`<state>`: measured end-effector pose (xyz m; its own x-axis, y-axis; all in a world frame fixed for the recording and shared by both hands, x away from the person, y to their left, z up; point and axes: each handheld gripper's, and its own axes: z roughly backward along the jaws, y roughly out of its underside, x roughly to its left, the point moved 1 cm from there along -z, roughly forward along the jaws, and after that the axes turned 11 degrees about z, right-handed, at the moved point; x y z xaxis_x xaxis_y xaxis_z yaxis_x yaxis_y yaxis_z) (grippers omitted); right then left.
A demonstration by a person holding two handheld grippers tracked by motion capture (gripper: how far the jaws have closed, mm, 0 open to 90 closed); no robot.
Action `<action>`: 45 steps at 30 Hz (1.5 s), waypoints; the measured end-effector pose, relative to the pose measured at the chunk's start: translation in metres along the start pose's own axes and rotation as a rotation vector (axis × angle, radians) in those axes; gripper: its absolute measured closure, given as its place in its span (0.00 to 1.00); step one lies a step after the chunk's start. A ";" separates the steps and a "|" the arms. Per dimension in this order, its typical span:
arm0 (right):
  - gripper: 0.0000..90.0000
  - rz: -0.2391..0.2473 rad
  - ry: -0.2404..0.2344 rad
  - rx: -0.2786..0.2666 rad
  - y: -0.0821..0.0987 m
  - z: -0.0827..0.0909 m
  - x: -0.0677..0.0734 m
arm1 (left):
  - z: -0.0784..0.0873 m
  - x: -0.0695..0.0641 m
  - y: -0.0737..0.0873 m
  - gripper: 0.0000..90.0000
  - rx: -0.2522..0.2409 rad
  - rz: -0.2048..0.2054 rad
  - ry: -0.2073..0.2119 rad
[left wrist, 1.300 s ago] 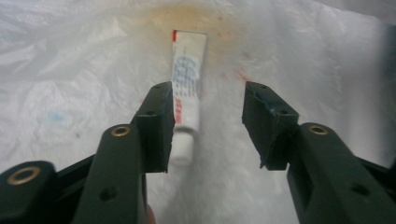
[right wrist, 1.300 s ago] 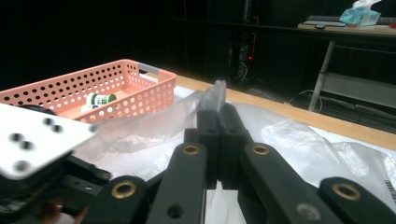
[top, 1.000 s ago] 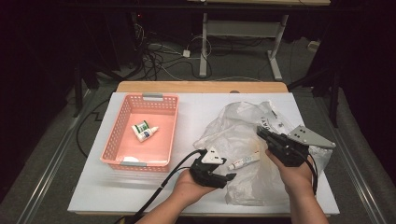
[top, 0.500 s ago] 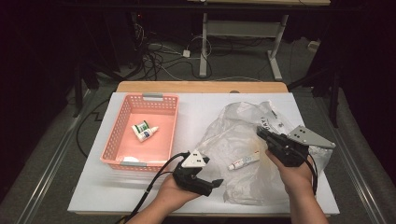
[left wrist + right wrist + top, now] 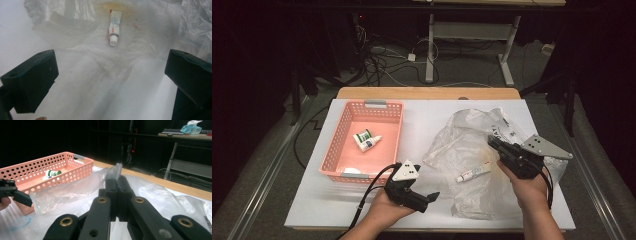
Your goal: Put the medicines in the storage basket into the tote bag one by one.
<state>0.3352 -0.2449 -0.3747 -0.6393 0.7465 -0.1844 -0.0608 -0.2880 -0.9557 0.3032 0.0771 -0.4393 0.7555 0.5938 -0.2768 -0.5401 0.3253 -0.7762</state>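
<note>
From the high view, a white table (image 5: 337,210) holds a pink basket (image 5: 392,132) on the left with two small bottles (image 5: 366,140) inside, and a crumpled clear plastic bag (image 5: 462,145) on the right. A small white tube (image 5: 473,172) lies on the bag. A second ago the left gripper (image 5: 432,196) sat at the tube with its jaws partly closed; it has since pulled back toward the person and toward the basket, and its jaws have just been opening, with nothing between them. The right gripper (image 5: 493,142) is clenched on a fold of the bag, as before. In the left gripper view, the two black jaws stand wide apart and empty, and the tube (image 5: 114,26) lies ahead on the plastic, cap toward the camera. In the right gripper view, the jaws are pressed together on a pinch of bag film (image 5: 115,173), lifting it, with the basket (image 5: 50,173) behind. The tube appears released and not yet moved to the basket, so a fresh grasp looks needed.
</note>
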 end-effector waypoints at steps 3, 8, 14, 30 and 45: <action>1.00 -0.003 -0.001 -0.001 0.000 0.001 0.000 | 0.006 0.003 0.000 0.00 -0.002 0.015 -0.004; 1.00 -0.004 -0.002 0.002 0.001 0.001 0.000 | 0.016 0.010 -0.001 0.00 -0.004 0.037 -0.012; 1.00 0.000 -0.005 0.003 0.001 0.001 0.000 | 0.030 0.013 -0.003 0.00 -0.027 0.033 -0.037; 1.00 -0.002 -0.006 -0.002 0.001 0.002 -0.001 | 0.059 0.046 -0.002 0.00 -0.058 0.096 -0.128; 1.00 0.002 -0.003 0.000 0.002 0.003 -0.002 | 0.096 0.089 0.006 0.00 -0.087 0.186 -0.230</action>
<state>0.3339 -0.2495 -0.3754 -0.6420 0.7440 -0.1852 -0.0595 -0.2892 -0.9554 0.3316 0.2028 -0.4147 0.5372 0.7917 -0.2910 -0.6204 0.1371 -0.7722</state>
